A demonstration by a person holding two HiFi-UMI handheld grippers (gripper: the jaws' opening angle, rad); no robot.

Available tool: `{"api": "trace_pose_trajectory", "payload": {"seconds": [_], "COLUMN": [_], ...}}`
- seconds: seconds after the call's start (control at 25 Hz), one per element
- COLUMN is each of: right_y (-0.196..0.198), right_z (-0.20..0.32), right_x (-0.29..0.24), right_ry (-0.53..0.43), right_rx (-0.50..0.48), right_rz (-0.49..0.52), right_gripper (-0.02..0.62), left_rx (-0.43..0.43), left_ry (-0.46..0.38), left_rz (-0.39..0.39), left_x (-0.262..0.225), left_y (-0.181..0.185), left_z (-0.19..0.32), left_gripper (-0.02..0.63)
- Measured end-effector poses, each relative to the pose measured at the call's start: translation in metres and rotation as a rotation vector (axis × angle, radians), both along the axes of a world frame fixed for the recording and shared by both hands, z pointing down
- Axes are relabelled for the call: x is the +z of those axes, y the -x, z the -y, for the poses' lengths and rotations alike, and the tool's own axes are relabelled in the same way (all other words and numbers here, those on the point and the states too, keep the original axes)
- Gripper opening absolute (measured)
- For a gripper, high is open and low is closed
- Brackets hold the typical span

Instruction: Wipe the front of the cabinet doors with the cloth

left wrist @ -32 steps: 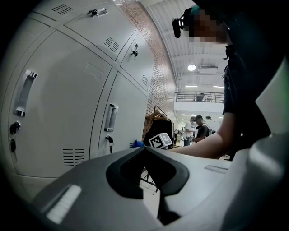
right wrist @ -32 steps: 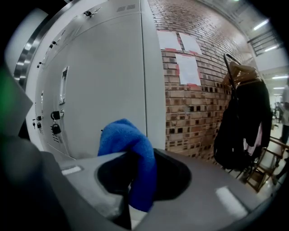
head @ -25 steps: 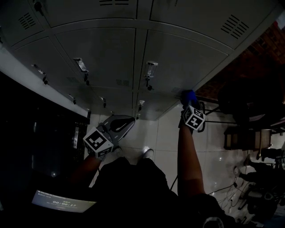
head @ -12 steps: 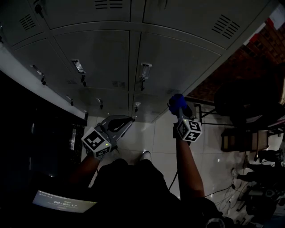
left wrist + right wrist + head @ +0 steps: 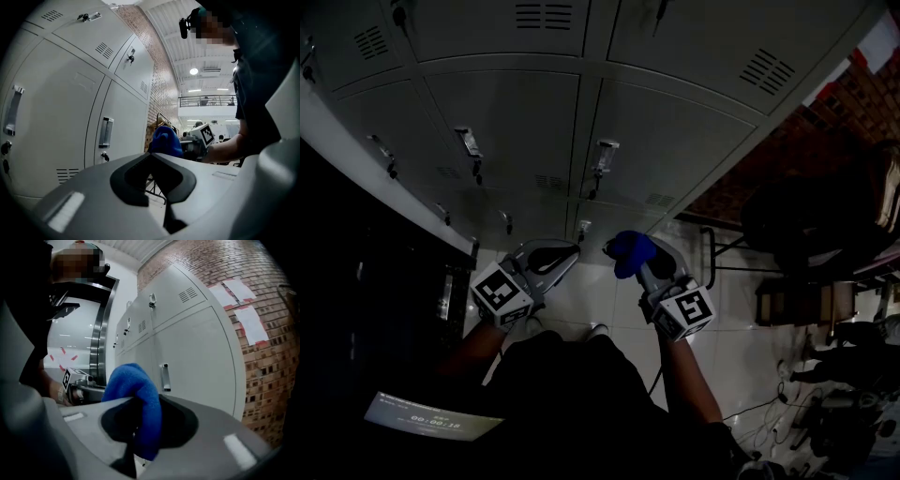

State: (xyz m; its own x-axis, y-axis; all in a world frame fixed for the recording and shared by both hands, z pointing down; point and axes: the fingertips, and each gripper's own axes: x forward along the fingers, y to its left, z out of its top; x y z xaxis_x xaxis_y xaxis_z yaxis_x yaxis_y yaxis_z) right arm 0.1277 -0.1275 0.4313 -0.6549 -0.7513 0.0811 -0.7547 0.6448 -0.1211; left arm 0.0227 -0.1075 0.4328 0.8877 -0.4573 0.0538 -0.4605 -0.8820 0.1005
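Head view is really dark, so the bottom row of cabinet doors (image 5: pixel 675 141) is mostly murk, and the left side past the lockers is just black. The tips of the right gripper (image 5: pixel 642 262) are buried under the cloth (image 5: pixel 630 253) there, so you need its own camera to read it.

From the right gripper view, the jaws are clamped on the cloth. It's a blue, fuzzy, towel-like rag, bunched into a rounded lump that sticks up above the jaws, with a tail hanging down between them. It's held low in front of the doors and looks clear of the metal, though I can't be sure of the gap.

The doors are flat grey painted sheet metal with little vent slots (image 5: pixel 766 67) and shiny upright handles (image 5: pixel 602 155). There's a brick wall (image 5: pixel 262 333) beside the last locker and glossy pale tiles on the floor (image 5: pixel 609 291).

The left gripper (image 5: pixel 159 180) has its jaws pressed together with nothing in them, just the dark notched pads meeting at a seam. Both forearms reach forward and down, with the grippers side by side near each other and pointed toward the lower lockers. The marker cubes (image 5: pixel 500 295) face up at the head camera.
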Motion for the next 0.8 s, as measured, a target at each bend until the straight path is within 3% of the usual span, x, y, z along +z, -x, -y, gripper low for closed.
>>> {"api": "trace_pose_trajectory", "payload": {"seconds": [0.8], "right_y": [0.044], "right_z": [-0.013], "right_x": [-0.021], "right_ry": [-0.029], "right_rx": [-0.084], "right_rz": [-0.014], "right_gripper": [0.072], "left_rx": [-0.001], "left_ry": [-0.025], "left_rz": [-0.023], "left_x": [-0.017], "left_y": [0.011], "left_z": [0.002], "left_gripper": [0.003]}}
